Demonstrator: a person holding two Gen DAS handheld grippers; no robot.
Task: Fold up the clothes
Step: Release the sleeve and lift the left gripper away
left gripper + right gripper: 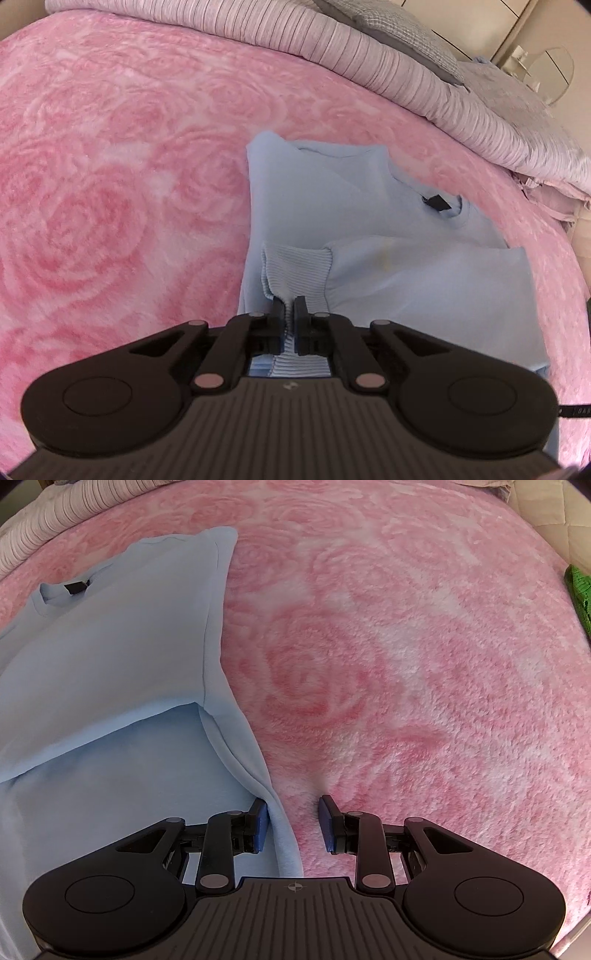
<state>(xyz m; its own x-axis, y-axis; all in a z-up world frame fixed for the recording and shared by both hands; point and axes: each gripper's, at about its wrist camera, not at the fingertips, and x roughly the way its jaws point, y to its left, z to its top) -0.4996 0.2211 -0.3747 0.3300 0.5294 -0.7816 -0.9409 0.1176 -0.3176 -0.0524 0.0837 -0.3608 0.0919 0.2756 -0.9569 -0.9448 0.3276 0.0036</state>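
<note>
A light blue sweatshirt [325,192] lies partly folded on the pink rose-patterned blanket [110,166], its collar with a dark label [436,202] toward the right. My left gripper [290,308] is shut on the sweatshirt's ribbed cuff [295,266], which bunches up between the pads. In the right wrist view the same sweatshirt [110,646] fills the left side. My right gripper [291,805] stands open, pointing steeply down, straddling the sweatshirt's right side edge [273,794]. Its left fingertip rests on the blue fabric and its right fingertip [327,805] presses into the blanket [406,664].
A striped pale lilac duvet [369,62] and a grey pillow [413,33] are heaped along the far edge of the bed. Cream cupboards [517,33] stand behind. A green cloth [580,590] lies at the blanket's right edge.
</note>
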